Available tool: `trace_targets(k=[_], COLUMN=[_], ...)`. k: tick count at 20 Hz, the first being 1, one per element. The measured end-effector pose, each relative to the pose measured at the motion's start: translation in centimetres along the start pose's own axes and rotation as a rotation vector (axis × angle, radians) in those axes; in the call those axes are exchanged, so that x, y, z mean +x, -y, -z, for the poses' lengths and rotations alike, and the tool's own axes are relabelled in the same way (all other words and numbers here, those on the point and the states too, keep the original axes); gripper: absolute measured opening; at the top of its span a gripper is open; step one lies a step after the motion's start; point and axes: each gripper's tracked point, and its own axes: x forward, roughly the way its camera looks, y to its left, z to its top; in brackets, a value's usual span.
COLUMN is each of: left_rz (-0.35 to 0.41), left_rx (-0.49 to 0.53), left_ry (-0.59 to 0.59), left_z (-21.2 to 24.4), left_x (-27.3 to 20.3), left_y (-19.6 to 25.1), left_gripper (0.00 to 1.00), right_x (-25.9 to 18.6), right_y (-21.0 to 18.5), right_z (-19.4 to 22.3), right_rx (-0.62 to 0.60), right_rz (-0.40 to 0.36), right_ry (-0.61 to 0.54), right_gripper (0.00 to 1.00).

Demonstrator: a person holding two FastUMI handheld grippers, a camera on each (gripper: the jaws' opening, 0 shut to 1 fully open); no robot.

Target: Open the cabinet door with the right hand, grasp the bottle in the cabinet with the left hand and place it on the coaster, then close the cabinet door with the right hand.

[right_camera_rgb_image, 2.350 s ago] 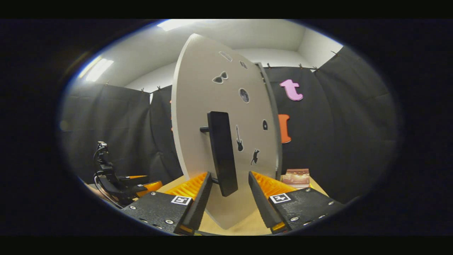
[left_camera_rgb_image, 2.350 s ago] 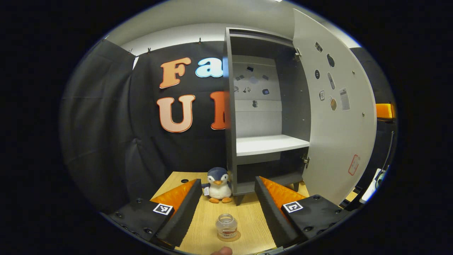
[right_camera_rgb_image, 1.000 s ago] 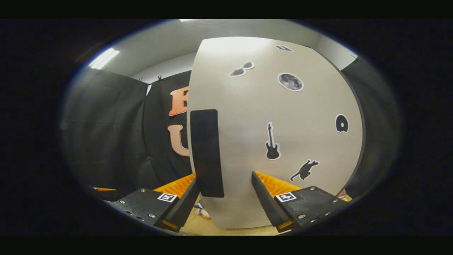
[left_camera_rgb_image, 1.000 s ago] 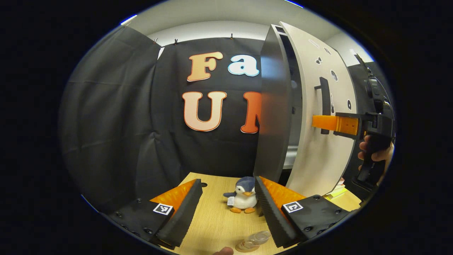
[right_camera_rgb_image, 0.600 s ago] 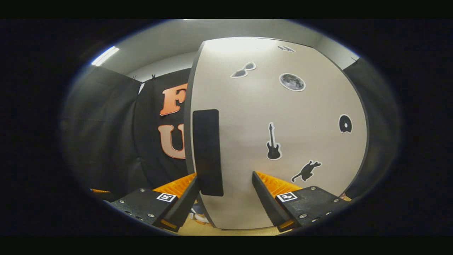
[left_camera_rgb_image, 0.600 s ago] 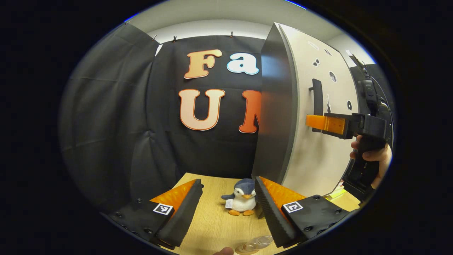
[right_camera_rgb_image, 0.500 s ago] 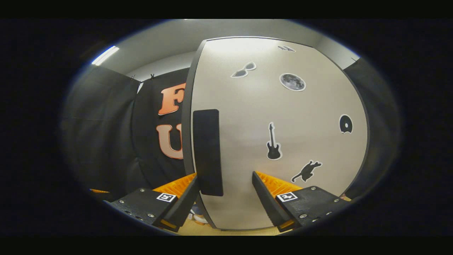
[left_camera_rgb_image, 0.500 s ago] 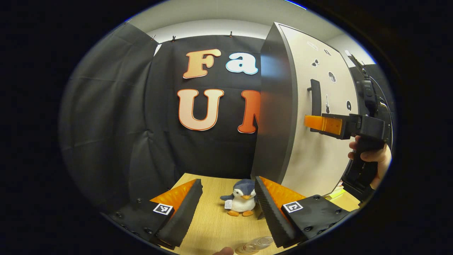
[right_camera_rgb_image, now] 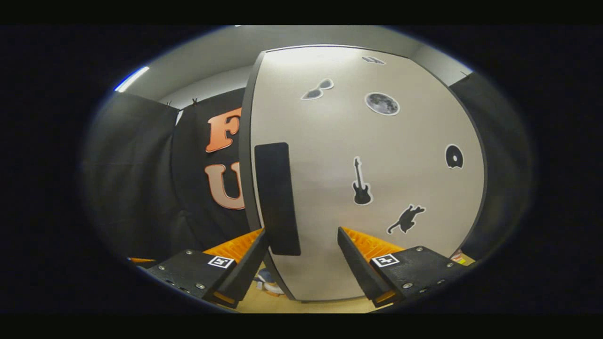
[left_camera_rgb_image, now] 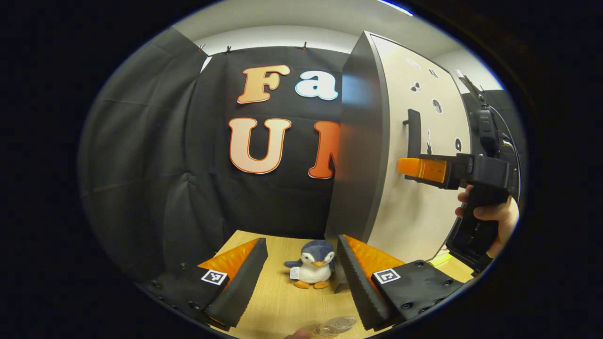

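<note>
Tongs on the right point(right_camera_rgb_image: 301, 247) are gaping wide against the cabinet door point(right_camera_rgb_image: 367, 179), handle point(right_camera_rgb_image: 277, 197) just beside their left finger. Left tongs point(left_camera_rgb_image: 299, 278) are hanging wide, bottle point(left_camera_rgb_image: 335, 325) directly beneath on the worktop point(left_camera_rgb_image: 278, 301). Door seems shut; withdrawing carelessly risks snagging the handle.

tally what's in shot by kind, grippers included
Grippers: 2, left gripper, right gripper
Cabinets: 1, cabinet with door and handle
Plush penguins: 1, penguin
Bottles: 1, bottle
Tables: 1, table
Total: 6
</note>
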Motion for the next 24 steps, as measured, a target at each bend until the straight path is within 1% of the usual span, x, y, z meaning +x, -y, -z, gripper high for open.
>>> trace_targets(k=[3, 5, 7, 9, 10, 13, 16, 18, 21, 22, 23, 24], left_rz=[-0.006, -0.006, -0.008, -0.005, -0.005, -0.007, -0.013, -0.015, -0.011, -0.017, -0.02, -0.019], left_rx=[0.003, 0.012, 0.026, 0.029, 0.027, 0.029, 0.049, 0.064, 0.081, 0.084, 0.085, 0.08], left_ry=[0.019, 0.041, 0.059, 0.064, 0.061, 0.067, 0.061, 0.068, 0.079, 0.091, 0.103, 0.11], left_z=[-1.4, -2.8, -4.2, -5.2, -5.5, -6.4, -6.9, -7.3, -7.6, -7.9, -8.3, -8.4], left_x=[-1.8, -3.6, -5.7, -8.3, -9.5, -12.3, -14.0, -14.8, -15.3, -15.4, -15.5, -15.5], left_y=[1.6, 3.1, 4.9, 6.9, 7.8, 9.7, 11.0, 11.8, 12.9, 12.9, 13.1, 13.3], left_gripper=[0.97, 0.94, 0.97, 0.94, 0.97, 0.94, 0.96, 0.95, 0.94, 0.97, 0.97, 0.94], right_x=[-5.3, -9.8, -13.9, -18.0, -19.7, -23.6, -26.1, -27.1, -28.0, -28.2, -28.4, -28.5], right_y=[2.1, 3.5, 5.2, 6.5, 6.9, 8.2, 9.0, 9.3, 10.3, 10.3, 10.4, 10.5], right_z=[-0.4, -0.8, -1.4, -2.1, -2.4, -3.0, -3.2, -3.0, -3.3, -3.4, -3.5, -3.5], right_rx=[0.003, 0.005, -0.013, -0.032, -0.039, -0.048, -0.046, -0.043, -0.049, -0.047, -0.049, -0.055], right_rz=[0.024, 0.037, 0.059, 0.073, 0.076, 0.09, 0.089, 0.086, 0.1, 0.095, 0.093, 0.093], right_ry=[0.0, -0.013, -0.013, -0.014, -0.01, -0.004, 0.008, 0.008, 0.017, 0.016, 0.018, 0.019], right_gripper=[0.91, 0.9, 0.91, 0.91, 0.91, 0.91, 0.91, 0.91, 0.91, 0.92, 0.92, 0.92])
